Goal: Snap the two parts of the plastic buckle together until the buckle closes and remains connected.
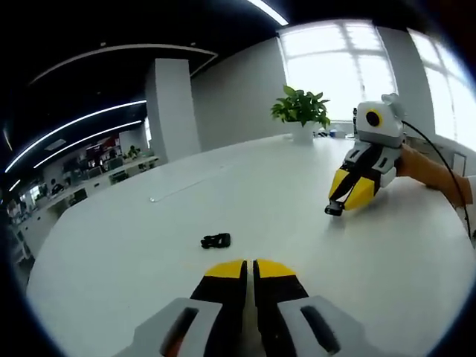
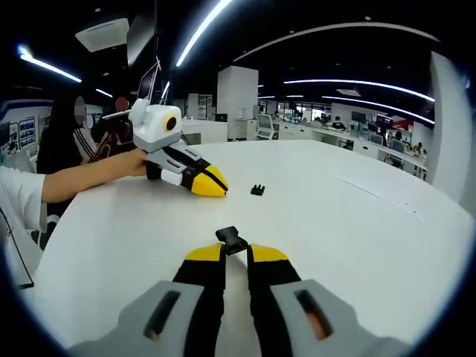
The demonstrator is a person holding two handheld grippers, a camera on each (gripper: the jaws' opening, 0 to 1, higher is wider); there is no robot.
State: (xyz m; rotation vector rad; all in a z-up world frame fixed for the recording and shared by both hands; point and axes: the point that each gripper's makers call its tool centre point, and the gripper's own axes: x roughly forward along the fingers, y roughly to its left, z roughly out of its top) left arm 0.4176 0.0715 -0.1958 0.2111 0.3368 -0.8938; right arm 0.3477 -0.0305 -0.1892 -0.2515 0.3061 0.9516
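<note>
Counter (image 1: 223,186) showing plain white. Both buckle parts showing black: loose buckle piece (image 1: 216,240), held buckle piece (image 2: 232,239). Left gripper (image 1: 249,269) and right gripper (image 2: 236,254) showing yellow tips, black jaws, grey bodies. Far plant (image 1: 301,105) showing green, in a white pot.

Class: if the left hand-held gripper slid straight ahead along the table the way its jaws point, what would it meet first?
Probably the small black buckle part lying just ahead of the left hand-held gripper, slightly left of its line; depth is unclear, so it might pass beside it.
</note>
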